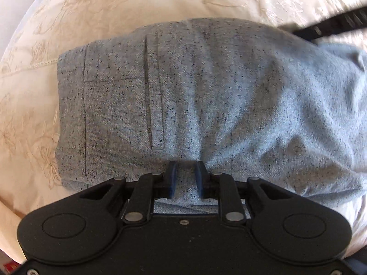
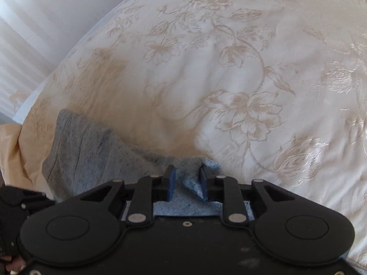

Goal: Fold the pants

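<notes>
The speckled grey woven pants (image 1: pixel 195 105) lie flat on the cream bedspread with a tan embroidered flower pattern (image 1: pixel 75 18), waistband toward nine o'clock in the left wrist view and a welt pocket slit running just inside it; bare bedspread rings the garment at nine, twelve and seven o'clock, while at three o'clock the cloth runs out of the picture; the left gripper (image 1: pixel 186 176) stands over the near edge of the pants at six o'clock, its jaws spread a little with grey cloth showing in the gap, and whether the blue pads (image 1: pixel 172 178) press the fabric cannot be told; a blurred black bar at one o'clock is too smeared to name; in the right wrist view the right gripper (image 2: pixel 187 183) has its jaws closed part-way on a raised, bunched fold of the same pants (image 2: pixel 87 151), which trail off toward eight o'clock; wide open bedspread stretches from ten round to four o'clock, its edge dropping away at nine; a black gloved hand (image 2: pixel 11 220) is cut off at eight o'clock.
</notes>
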A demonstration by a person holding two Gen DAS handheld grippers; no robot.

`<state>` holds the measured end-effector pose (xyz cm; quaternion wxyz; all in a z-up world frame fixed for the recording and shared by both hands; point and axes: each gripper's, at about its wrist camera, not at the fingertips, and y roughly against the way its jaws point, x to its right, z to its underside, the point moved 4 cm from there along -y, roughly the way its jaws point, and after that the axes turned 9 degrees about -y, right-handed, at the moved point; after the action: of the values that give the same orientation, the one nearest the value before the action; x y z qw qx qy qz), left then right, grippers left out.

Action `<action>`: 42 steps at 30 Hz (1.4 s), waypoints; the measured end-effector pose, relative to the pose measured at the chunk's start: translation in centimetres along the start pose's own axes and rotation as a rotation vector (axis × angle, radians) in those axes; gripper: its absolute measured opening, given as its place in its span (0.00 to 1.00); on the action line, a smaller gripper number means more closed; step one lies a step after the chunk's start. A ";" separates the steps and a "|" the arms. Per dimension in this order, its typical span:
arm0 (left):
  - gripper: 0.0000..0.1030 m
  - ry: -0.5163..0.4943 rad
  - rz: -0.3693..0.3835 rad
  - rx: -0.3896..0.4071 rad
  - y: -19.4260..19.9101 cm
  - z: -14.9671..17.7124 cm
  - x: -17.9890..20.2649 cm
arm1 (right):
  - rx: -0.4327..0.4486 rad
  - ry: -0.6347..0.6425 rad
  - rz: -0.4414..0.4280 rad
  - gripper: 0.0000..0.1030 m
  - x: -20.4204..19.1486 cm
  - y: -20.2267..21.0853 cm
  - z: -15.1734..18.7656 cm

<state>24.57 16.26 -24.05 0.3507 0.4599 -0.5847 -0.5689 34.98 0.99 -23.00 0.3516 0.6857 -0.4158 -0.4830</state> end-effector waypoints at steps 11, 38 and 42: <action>0.29 0.024 0.044 0.004 -0.1 3.0 -3.0 | 0.142 -0.359 -0.037 0.02 4.3 2.1 -2.0; 0.22 -0.126 0.254 -0.030 3.1 2.7 -1.7 | 0.157 -0.238 0.099 0.02 2.7 1.4 -2.2; 0.22 -0.113 0.236 0.076 6.1 -0.6 -3.2 | 0.204 -0.276 0.113 0.12 3.5 3.4 -1.7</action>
<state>25.33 18.59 -17.65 0.3637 0.3681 -0.6748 -0.5262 36.49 -3.39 -20.83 0.2464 0.6204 -0.5448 -0.5075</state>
